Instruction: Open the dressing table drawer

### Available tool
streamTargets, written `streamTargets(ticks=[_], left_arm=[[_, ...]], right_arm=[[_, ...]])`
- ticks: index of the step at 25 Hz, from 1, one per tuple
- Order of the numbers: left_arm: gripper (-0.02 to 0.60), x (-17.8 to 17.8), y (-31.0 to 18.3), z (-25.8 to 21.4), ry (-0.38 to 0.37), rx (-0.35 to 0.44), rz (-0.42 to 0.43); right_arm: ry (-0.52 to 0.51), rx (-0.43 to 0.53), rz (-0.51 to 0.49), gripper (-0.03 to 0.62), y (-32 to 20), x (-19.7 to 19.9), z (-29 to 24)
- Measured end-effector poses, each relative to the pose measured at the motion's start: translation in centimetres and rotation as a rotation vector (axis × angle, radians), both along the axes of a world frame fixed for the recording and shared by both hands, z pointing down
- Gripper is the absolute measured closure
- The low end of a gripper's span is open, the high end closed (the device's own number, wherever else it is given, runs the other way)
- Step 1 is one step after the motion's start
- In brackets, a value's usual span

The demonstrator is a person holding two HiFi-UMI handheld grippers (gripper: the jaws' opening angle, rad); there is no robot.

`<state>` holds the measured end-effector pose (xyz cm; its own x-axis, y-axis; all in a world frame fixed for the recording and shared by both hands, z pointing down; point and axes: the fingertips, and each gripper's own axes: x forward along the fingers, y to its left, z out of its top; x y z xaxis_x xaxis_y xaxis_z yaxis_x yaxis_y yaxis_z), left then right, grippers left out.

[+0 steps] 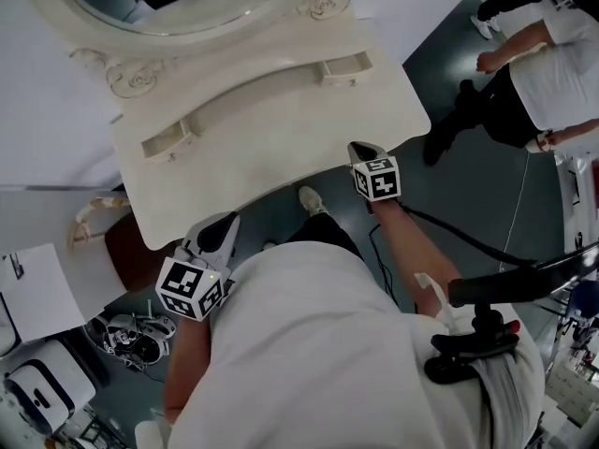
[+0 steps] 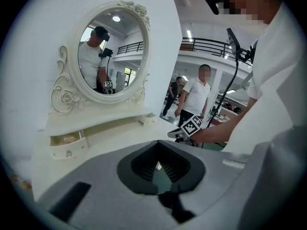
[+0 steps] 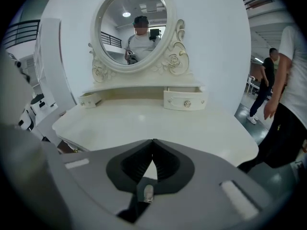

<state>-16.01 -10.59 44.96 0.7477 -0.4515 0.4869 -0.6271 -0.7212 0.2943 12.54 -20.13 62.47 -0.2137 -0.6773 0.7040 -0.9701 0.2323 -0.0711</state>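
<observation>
A cream dressing table [image 1: 281,129] with an oval mirror [image 3: 134,30] stands in front of me. Its two small drawers both stick out from under the shelf: the left drawer [image 1: 168,143] [image 2: 67,145] and the right drawer [image 1: 344,68] [image 3: 184,99]. My left gripper [image 1: 220,232] [image 2: 159,143] hovers off the table's near left edge, shut and holding nothing. My right gripper [image 1: 365,152] [image 3: 153,142] is at the near right edge, pointing at the right drawer from a distance, shut with nothing between its jaws.
A brown seat [image 1: 131,251] sits under the table's left side. White equipment [image 1: 37,382] and a paper sheet [image 1: 33,293] lie at the lower left. People [image 1: 543,64] stand on the dark floor to the right, where a cable [image 1: 468,241] runs.
</observation>
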Motion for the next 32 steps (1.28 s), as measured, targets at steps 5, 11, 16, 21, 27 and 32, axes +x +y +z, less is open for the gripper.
streamTargets(ticks=[5, 11, 16, 21, 27, 32], left_arm=[[0.58, -2.2, 2.7, 0.5, 0.001, 0.005, 0.009], [0.58, -4.8, 5.5, 1.4, 0.01, 0.007, 0.009], [0.58, -6.2, 7.9, 2.2, 0.012, -0.001, 0.003], [0.58, -6.9, 9.6, 2.8, 0.001, -0.007, 0.003], [0.58, -7.4, 10.6, 3.5, -0.008, -0.009, 0.002], [0.58, -7.4, 11.2, 3.5, -0.012, -0.006, 0.007]], right_arm=[[-0.017, -0.001, -0.031, 0.594, 4.1, -3.1, -0.9], [-0.036, 0.013, -0.081, 0.595, 8.2, -7.4, -2.2], [-0.048, 0.025, -0.132, 0.595, 10.8, -10.4, -3.4], [-0.045, 0.052, -0.189, 0.595, 12.4, -12.6, -4.7], [-0.054, 0.076, -0.233, 0.595, 13.2, -14.6, -5.7], [-0.045, 0.083, -0.249, 0.595, 13.9, -15.1, -6.4]])
